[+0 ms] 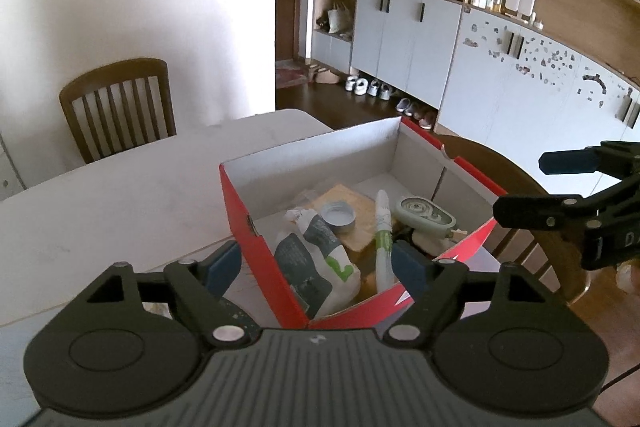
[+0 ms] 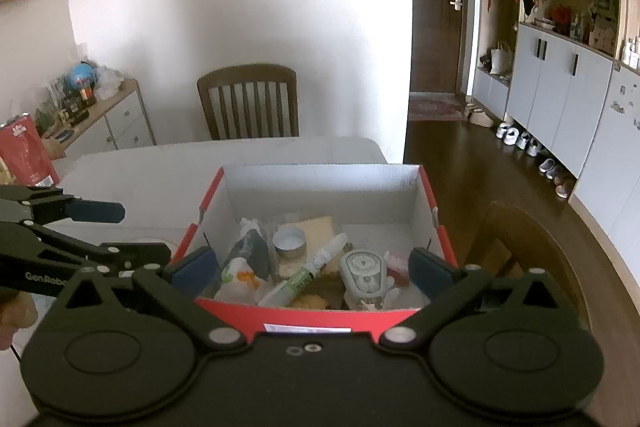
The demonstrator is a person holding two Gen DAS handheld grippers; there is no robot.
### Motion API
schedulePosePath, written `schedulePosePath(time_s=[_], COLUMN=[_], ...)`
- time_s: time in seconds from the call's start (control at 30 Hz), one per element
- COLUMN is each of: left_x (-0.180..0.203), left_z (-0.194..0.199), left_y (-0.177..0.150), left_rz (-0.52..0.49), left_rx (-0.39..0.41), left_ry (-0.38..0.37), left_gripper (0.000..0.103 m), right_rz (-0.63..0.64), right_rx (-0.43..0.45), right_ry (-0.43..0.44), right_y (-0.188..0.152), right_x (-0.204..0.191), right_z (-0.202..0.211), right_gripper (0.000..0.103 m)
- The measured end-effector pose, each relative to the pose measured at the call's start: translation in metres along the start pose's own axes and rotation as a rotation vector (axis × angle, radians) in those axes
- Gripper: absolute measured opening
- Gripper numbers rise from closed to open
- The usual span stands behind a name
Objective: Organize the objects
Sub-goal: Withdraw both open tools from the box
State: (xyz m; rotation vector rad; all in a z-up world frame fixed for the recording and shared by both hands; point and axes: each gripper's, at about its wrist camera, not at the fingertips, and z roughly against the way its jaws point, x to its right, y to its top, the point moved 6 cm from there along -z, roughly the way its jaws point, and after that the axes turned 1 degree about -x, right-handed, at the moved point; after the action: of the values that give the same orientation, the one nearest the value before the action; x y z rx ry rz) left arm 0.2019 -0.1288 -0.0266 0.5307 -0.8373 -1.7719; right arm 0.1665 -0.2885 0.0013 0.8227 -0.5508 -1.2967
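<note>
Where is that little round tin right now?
The round tin sits inside the red box, in both views, between the grey-and-white pouch and the white tube.

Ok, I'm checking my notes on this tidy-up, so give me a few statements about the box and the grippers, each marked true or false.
1. The red box stands open on the table. True.
2. The left gripper holds the tube. False: its jaws are open and empty, with the box corner between them.
3. The small tin in the box lies beside the pouch. True.
4. The right gripper is shut. False: its jaws stand wide open, holding nothing.
5. The box holds nothing. False: it holds several things, among them a pale green case.
</note>
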Motion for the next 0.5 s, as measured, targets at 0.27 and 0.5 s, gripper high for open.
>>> schedulePosePath(time_s=[0.27, 0.5], left_x=[0.0020, 0.0032], left_z=[0.0045, 0.0070], left_y=[-0.0017, -0.0043], left_rz=[0.000, -0.013], left_rx=[0.011, 0.029], left_ry=[-0.010, -0.016], left_gripper=[0.082, 0.086], right_rz=[-0.001, -0.006], right_rx=[0.010, -0.002], right_ry=[0.007, 0.011], right_y=[-0.0013, -0.0052], right_x=[-0.0041, -0.0042], right_z=[0.0037, 0.0045], right_gripper=[0.103, 0.103])
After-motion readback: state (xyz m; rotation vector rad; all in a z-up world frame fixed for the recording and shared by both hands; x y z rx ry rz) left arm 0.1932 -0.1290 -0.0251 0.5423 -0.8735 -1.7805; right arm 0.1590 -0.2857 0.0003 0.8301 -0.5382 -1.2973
